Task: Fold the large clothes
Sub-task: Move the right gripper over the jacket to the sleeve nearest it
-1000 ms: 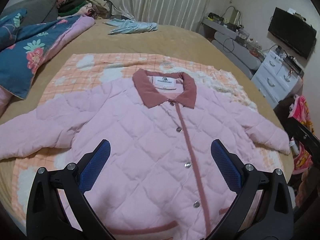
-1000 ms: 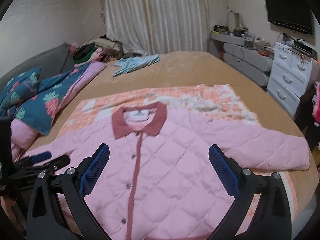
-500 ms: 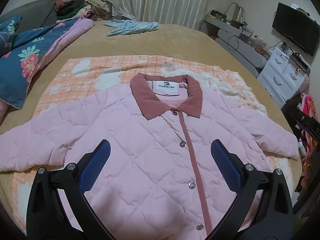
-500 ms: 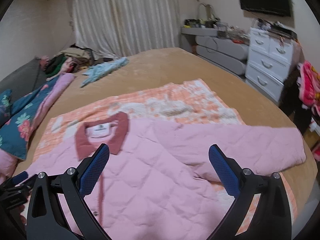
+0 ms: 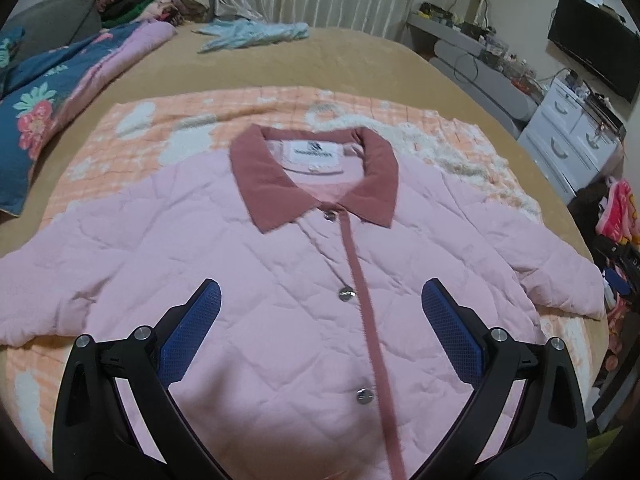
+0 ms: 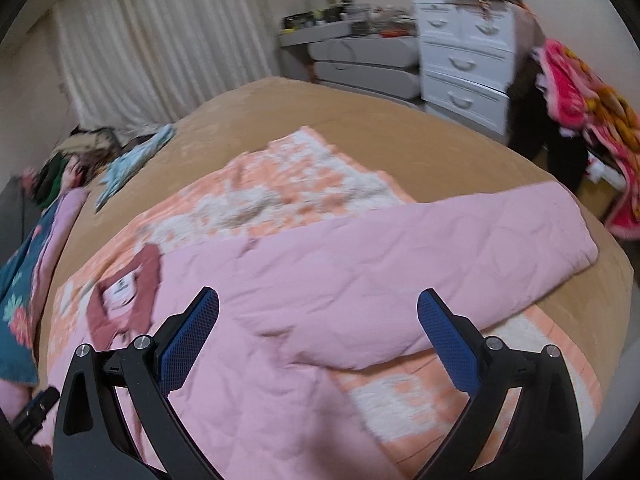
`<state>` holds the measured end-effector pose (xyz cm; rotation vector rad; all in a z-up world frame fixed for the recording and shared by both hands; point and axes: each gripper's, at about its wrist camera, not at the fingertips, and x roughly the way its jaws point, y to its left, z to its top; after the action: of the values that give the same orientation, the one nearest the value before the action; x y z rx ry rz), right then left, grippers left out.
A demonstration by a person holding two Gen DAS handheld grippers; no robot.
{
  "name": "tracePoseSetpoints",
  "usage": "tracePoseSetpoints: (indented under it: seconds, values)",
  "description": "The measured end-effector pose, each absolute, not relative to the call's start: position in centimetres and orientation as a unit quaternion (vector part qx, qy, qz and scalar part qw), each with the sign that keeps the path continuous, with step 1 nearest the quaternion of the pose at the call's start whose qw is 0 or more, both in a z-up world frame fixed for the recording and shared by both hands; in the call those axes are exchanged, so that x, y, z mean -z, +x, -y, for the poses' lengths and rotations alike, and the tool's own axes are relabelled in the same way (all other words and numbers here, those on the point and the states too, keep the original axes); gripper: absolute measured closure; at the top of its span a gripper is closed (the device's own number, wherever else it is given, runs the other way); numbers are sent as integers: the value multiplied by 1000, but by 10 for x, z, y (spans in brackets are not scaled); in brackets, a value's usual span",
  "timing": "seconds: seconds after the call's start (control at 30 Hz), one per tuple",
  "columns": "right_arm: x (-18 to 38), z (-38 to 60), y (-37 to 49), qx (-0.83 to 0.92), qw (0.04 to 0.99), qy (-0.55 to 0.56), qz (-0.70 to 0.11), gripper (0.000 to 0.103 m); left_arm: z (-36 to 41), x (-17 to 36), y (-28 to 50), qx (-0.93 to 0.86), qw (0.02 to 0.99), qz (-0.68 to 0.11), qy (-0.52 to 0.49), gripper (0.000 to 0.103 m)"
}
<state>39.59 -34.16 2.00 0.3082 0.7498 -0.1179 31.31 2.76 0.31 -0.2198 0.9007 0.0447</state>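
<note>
A pink quilted jacket (image 5: 280, 280) with a dusty-red collar (image 5: 272, 184) lies flat and buttoned, front up, on an orange-and-white blanket (image 5: 168, 128) on the bed. My left gripper (image 5: 320, 300) is open and empty, hovering over the jacket's chest. My right gripper (image 6: 318, 308) is open and empty above the jacket's right sleeve (image 6: 460, 248), which stretches toward the bed's right edge. The jacket's collar shows at left in the right wrist view (image 6: 132, 292).
A blue floral quilt (image 5: 36, 92) lies at the bed's left side. A light-blue garment (image 5: 252, 34) and a clothes pile (image 5: 152, 0) sit at the far end. White drawers (image 6: 460, 64) and a pink-red blanket (image 6: 580, 108) stand off the bed's right edge.
My left gripper has moved forward toward the collar. My right gripper has swung to the right, from the jacket's front to over its right sleeve.
</note>
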Motion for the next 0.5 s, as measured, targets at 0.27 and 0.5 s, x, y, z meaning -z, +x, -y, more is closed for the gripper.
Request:
tracePoseSetpoints:
  seconds: [0.27,0.5]
  values:
    - [1,396,405,101,898,199,-379,4,2,14,332,-16,886,-453,-94,9]
    - [17,438,402,145,881,246,-378,4,18,19,342,-14,885,-459,-77,9]
